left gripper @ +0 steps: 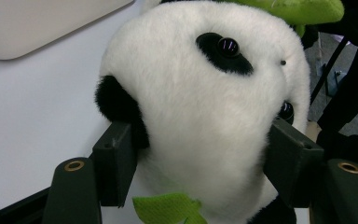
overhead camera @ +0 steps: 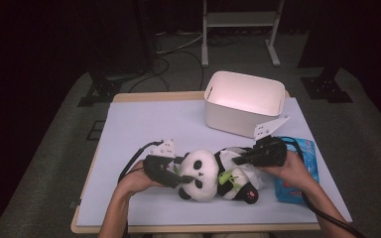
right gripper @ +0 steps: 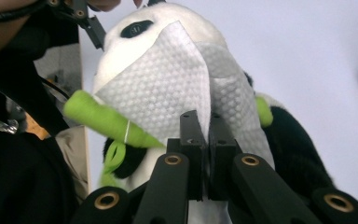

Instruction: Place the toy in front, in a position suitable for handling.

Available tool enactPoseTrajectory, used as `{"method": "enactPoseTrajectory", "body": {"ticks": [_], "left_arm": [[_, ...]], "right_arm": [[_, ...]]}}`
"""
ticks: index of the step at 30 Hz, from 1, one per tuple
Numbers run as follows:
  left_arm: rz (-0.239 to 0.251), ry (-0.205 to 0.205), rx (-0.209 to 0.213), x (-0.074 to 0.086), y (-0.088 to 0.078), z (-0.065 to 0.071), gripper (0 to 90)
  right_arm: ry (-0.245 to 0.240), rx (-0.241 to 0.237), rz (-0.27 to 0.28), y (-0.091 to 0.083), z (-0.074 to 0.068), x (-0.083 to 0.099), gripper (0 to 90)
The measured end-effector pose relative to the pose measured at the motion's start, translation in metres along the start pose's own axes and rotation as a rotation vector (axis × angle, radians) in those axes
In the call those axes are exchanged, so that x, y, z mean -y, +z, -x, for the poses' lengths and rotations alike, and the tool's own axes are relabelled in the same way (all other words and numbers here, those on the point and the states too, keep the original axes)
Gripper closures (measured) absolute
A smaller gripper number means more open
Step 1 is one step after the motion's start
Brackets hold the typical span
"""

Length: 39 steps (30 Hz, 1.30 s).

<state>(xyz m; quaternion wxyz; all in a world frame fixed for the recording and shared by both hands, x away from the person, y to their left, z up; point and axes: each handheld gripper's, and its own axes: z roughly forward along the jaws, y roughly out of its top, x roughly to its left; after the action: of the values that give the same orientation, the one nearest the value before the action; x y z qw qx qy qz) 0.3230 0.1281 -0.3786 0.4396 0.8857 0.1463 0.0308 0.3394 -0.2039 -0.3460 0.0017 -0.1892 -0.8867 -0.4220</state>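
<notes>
The right gripper [right gripper: 204,154] pinches a white embossed wipe [right gripper: 168,88] against the plush black-and-white panda [overhead camera: 213,173] lying on the pale surface [overhead camera: 144,124]; left gripper [left gripper: 205,168] clamps its head. Wipe gently, head held steady.

The counter [overhead camera: 144,119] lies bare across its left half and far left corner, giving a wide way in. At the far right the white bin [overhead camera: 243,101] blocks the way. The blue packet [overhead camera: 297,168] lies by the right edge, just beside the right tongs [overhead camera: 238,159]. The panda [overhead camera: 213,176] fills the near middle, between both tongs.
</notes>
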Motion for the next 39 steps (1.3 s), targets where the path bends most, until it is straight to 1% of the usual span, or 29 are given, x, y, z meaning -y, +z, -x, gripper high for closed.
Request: {"method": "enactPoseTrajectory", "body": {"ticks": [1, 2, 3, 4, 5, 7, 8, 10, 12, 14, 16, 19, 20, 22, 23, 24, 25, 26, 27, 28, 29, 30, 31, 32, 33, 34, 36, 38, 39], "left_arm": [[-0.001, -0.009, 0.005, 0.002, 0.000, -0.001, 33.1], [-0.001, -0.009, 0.005, 0.002, 0.000, -0.001, 33.0], [-0.003, -0.017, 0.008, 0.003, 0.000, -0.002, 32.6], [-0.009, -0.027, 0.012, 0.004, 0.001, -0.004, 31.5], [-0.014, -0.040, 0.015, 0.005, 0.002, -0.004, 30.2], [-0.029, -0.065, 0.022, 0.007, 0.002, -0.007, 26.3], [-0.027, -0.074, 0.025, 0.008, 0.002, -0.008, 23.9], [-0.030, -0.076, 0.033, 0.009, 0.002, -0.009, 20.4], [-0.040, -0.082, 0.024, 0.010, 0.002, -0.010, 16.2], [-0.052, -0.096, 0.034, 0.013, 0.002, -0.012, 15.7], [-0.056, -0.113, 0.035, 0.015, 0.003, -0.013, 11.3], [-0.057, -0.140, 0.054, 0.019, 0.005, -0.016, 10.5], [-0.052, -0.143, 0.062, 0.019, 0.005, -0.017, 10.5], [-0.049, -0.143, 0.083, 0.020, 0.008, -0.016, 10.4], [-0.050, -0.129, 0.091, 0.019, 0.010, -0.015, 10.7], [-0.045, -0.123, 0.086, 0.019, 0.011, -0.015, 14.3], [-0.034, -0.127, 0.086, 0.018, 0.010, -0.013, 17.4], [-0.037, -0.114, 0.084, 0.017, 0.009, -0.013, 22.8], [-0.031, -0.112, 0.076, 0.016, 0.008, -0.012, 22.8], [-0.023, -0.100, 0.066, 0.013, 0.005, -0.011, 26.0], [-0.023, -0.100, 0.066, 0.013, 0.005, -0.011, 26.3], [-0.026, -0.091, 0.060, 0.011, 0.004, -0.010, 26.4], [-0.025, -0.089, 0.057, 0.010, 0.004, -0.009, 26.4], [-0.012, -0.078, 0.055, 0.009, 0.003, -0.008, 26.4], [-0.012, -0.078, 0.055, 0.009, 0.003, -0.008, 26.4], [-0.015, -0.071, 0.053, 0.008, 0.003, -0.008, 26.4], [-0.023, -0.067, 0.046, 0.007, 0.003, -0.007, 26.4], [-0.026, -0.065, 0.042, 0.007, 0.003, -0.007, 26.4], [-0.026, -0.066, 0.042, 0.008, 0.002, -0.007, 27.0]], "right_arm": [[0.001, 0.002, -0.014, 0.002, 0.000, 0.000, 86.9], [0.001, 0.002, -0.014, 0.002, 0.000, 0.000, 86.9], [0.006, 0.006, -0.037, 0.004, 0.001, 0.003, 86.9], [0.011, 0.001, -0.045, 0.005, 0.002, 0.006, 86.9], [0.018, -0.010, -0.045, 0.006, 0.003, 0.009, 86.9], [0.027, -0.010, -0.063, 0.009, 0.003, 0.014, 87.0], [0.030, -0.013, -0.071, 0.011, 0.004, 0.017, 87.0], [0.039, -0.019, -0.065, 0.012, 0.004, 0.019, 86.9], [0.040, -0.027, -0.064, 0.013, 0.003, 0.020, 87.0], [0.037, -0.028, -0.065, 0.014, 0.003, 0.020, 87.0], [0.030, -0.032, -0.077, 0.017, 0.001, 0.019, 87.0], [0.028, -0.037, -0.083, 0.017, 0.001, 0.019, 87.0], [0.028, -0.037, -0.083, 0.017, 0.001, 0.019, 87.0], [0.032, -0.041, -0.084, 0.017, 0.000, 0.021, 87.0], [0.031, -0.041, -0.082, 0.017, 0.000, 0.021, 87.0], [0.035, -0.042, -0.077, 0.017, -0.001, 0.022, 87.0], [0.033, -0.040, -0.077, 0.017, -0.001, 0.022, 87.0], [0.029, -0.031, -0.069, 0.015, -0.002, 0.020, 86.9], [0.029, -0.031, -0.069, 0.015, -0.002, 0.020, 86.9], [0.020, -0.029, -0.060, 0.012, -0.004, 0.017, 86.9], [0.020, -0.029, -0.060, 0.012, -0.004, 0.017, 86.9], [0.016, -0.033, -0.054, 0.009, -0.005, 0.014, 86.9], [0.013, -0.037, -0.048, 0.007, -0.005, 0.013, 86.9], [0.012, -0.047, -0.034, 0.006, -0.006, 0.011, 87.0], [0.012, -0.047, -0.034, 0.006, -0.006, 0.011, 87.0], [0.007, -0.051, -0.022, 0.003, -0.007, 0.008, 87.0], [-0.011, -0.030, -0.030, 0.000, -0.008, 0.000, 86.9], [-0.009, -0.026, -0.032, -0.001, -0.008, -0.001, 86.9], [-0.008, -0.011, -0.038, -0.003, -0.006, -0.001, 86.9]]}}
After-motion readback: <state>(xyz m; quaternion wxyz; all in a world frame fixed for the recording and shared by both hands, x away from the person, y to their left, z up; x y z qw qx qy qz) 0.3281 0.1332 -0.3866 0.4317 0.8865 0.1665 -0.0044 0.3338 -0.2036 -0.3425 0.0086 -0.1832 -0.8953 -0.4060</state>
